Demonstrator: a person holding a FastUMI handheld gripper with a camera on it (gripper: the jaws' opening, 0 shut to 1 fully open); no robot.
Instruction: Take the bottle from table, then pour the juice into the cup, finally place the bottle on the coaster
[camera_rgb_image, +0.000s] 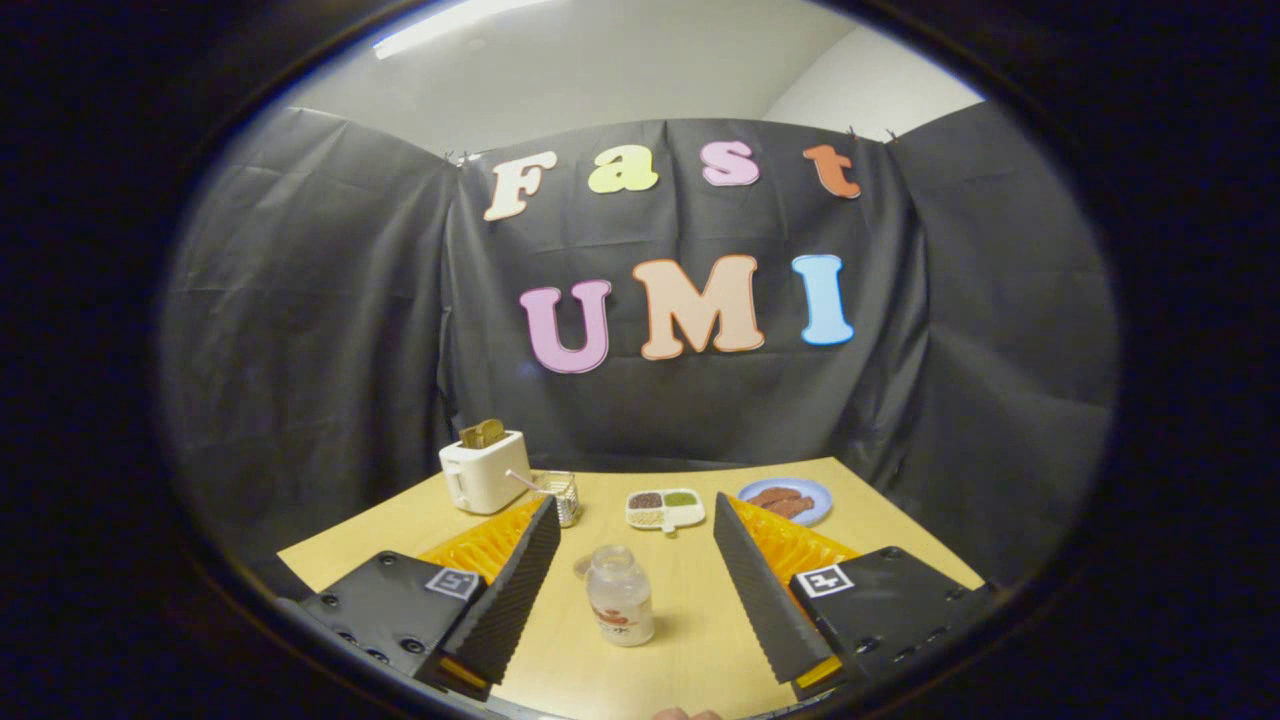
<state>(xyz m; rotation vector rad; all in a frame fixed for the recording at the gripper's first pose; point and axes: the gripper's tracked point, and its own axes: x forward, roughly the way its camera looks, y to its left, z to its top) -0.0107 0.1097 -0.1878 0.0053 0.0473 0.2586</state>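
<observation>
A small clear bottle (620, 597) with a red mark on its label stands upright on the wooden table (690, 640). It is between my two fingers, nearer their base than their tips, and touches neither. My gripper (635, 503) is open wide. A small flat round thing, perhaps the coaster (583, 567), lies just behind the bottle on its left, by the left finger. A clear glass cup (562, 494) with a stick or straw in it stands beyond the left fingertip, next to the toaster.
A white toaster (484, 472) with bread in it stands at the table's far left. A white divided dish (665, 508) sits beyond the fingers, and a blue plate (786, 500) with brown food lies far right. Black cloth walls close the table in.
</observation>
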